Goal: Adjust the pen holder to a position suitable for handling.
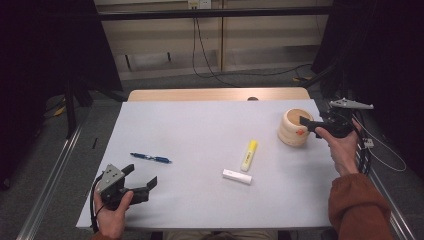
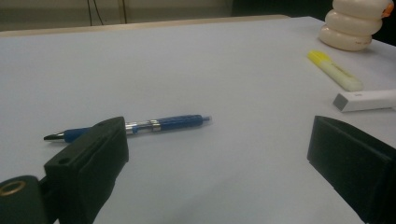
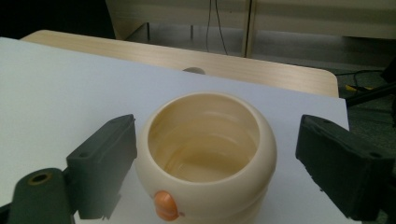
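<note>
1. Seen from the high view, the cream pot [image 1: 294,127] stands near the right edge of the pale surface [image 1: 200,130], with the right gripper [image 1: 320,124] at its rim, fingers spread wide and one reaching over the opening. A yellow marker [image 1: 249,155] and a white stick [image 1: 237,176] lie mid-surface with bare room around them; a blue pen [image 1: 150,158] lies to the left. The left gripper [image 1: 142,181] rests near the front left corner, fingers wide apart and empty.
2. From the left gripper view, the fingers frame open surface, the pen lying just beyond the left one.
3. From the right gripper view, the pot [image 3: 205,156] sits between the spread fingers, close beside the left finger [image 3: 100,165] and clear of the right one. It is ribbed, hollow and empty, with an orange knob [image 3: 164,205] in front.
</note>
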`<state>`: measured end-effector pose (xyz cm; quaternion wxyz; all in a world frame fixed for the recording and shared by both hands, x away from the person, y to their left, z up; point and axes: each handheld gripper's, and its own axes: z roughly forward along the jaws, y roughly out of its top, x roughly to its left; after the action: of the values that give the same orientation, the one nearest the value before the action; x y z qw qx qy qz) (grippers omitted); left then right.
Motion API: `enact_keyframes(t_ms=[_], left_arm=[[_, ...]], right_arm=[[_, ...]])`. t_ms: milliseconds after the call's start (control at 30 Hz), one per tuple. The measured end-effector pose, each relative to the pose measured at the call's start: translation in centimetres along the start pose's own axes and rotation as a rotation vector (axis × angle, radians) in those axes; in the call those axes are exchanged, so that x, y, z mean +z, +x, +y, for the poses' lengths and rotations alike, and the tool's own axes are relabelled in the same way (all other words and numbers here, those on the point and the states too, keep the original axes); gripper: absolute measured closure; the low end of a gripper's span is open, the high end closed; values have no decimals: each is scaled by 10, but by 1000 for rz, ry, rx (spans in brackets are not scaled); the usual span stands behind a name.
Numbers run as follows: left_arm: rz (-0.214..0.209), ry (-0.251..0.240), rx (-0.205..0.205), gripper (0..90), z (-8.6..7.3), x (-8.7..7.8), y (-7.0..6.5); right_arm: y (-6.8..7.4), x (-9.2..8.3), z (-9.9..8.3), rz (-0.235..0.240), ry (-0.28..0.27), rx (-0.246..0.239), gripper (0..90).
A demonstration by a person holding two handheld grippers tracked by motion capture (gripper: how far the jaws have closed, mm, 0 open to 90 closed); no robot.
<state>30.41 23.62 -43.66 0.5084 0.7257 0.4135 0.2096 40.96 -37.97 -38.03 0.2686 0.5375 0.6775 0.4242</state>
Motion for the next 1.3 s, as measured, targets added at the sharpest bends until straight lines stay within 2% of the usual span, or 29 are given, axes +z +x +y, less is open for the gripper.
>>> enact_keyframes(t_ms=[100,200,267,333,367,433,467,500,600,733,767,833,1000,1133,1300], left_arm=[[6,7,3,53,-1,-1,0],[12,9,-1,53,-1,-3,1],[16,3,0,53,-1,-4,1],[22,3,1,53,-1,-5,1],[23,7,-2,53,-2,-5,1],[25,7,-9,53,-2,-5,2],[25,8,-10,53,-2,-5,2],[23,9,-9,53,-2,-5,2],[6,7,-24,52,-3,-5,3],[3,8,-27,52,-4,-5,3],[3,9,-26,52,-4,-4,3],[2,11,-25,52,-4,-4,3],[-1,15,-22,52,-4,-3,3],[4,17,-25,52,-4,-2,4],[1,18,-20,52,-3,-2,4]], right_arm=[[-1,4,0,-10,0,-5,167],[-3,10,3,-2,-2,-12,234],[-4,16,6,13,23,-28,244],[-7,21,11,8,57,-44,277],[-10,23,15,10,65,-22,296],[-15,24,18,-3,68,-14,333],[-17,24,19,-6,94,-1,344],[-20,26,20,13,111,9,370],[-22,29,21,23,137,8,403],[-25,39,19,14,173,-3,464],[-25,39,19,14,173,-3,464],[-26,43,17,-1,188,-16,536],[-29,50,15,-24,194,-23,623],[-26,56,15,-28,196,-42,613],[-30,57,13,-19,195,-23,651]])
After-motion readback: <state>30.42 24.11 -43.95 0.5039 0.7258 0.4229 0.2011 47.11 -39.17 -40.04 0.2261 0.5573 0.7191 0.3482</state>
